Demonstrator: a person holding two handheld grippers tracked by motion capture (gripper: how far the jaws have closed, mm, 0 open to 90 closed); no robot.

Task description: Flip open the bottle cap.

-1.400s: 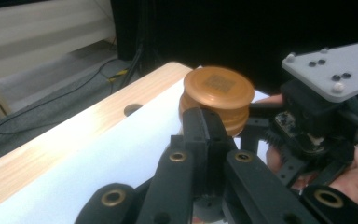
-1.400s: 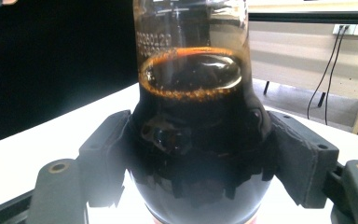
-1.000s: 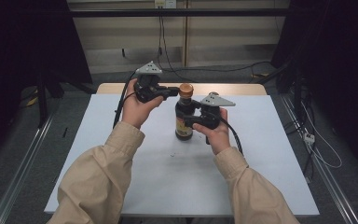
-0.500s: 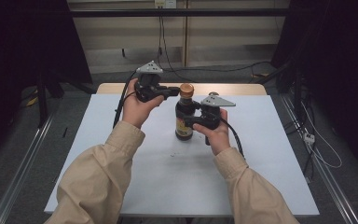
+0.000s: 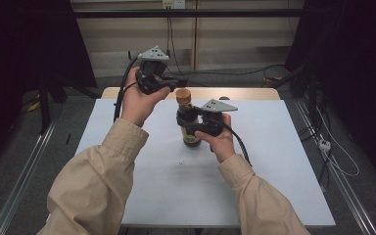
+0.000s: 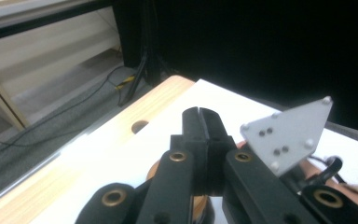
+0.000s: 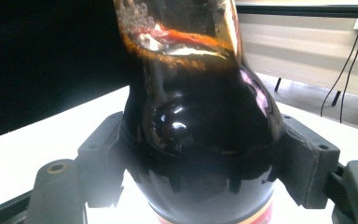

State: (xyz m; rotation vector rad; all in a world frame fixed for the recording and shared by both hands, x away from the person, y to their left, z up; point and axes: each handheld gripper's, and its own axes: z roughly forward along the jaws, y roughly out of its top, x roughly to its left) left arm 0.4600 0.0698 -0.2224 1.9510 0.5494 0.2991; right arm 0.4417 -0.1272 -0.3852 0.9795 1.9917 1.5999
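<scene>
Gripping a dark sauce bottle (image 5: pixel 190 128) at its body with the right gripper (image 5: pixel 196 126), jaws pressing against both sides of the glass, as confirmed in the right gripper view, where the bottle (image 7: pixel 198 126) is sitting squeezed between the two black pads. Standing upright near the middle of the white table (image 5: pixel 274 161), slightly toward the far edge, base resting on the surface. Showing dark liquid up to the neck, with bubbles along the liquid line in the right gripper view, and a red-edged label just visible at the bottom. Wearing a brown cap (image 5: pixel 183 94) on top. Hovering beyond the bottle, raised above the table's far left area: the left gripper (image 5: pixel 174 84), jaws pressed together and holding nothing, tips lying just beside the cap at about its height; contact with the cap cannot be told. Confirming the closed state in the left gripper view, where the left gripper (image 6: pixel 200 122) is pointing over the table's wooden far edge (image 6: pixel 121 126). Lying farther back: grey floor with trailing cables (image 5: pixel 254 73).
</scene>
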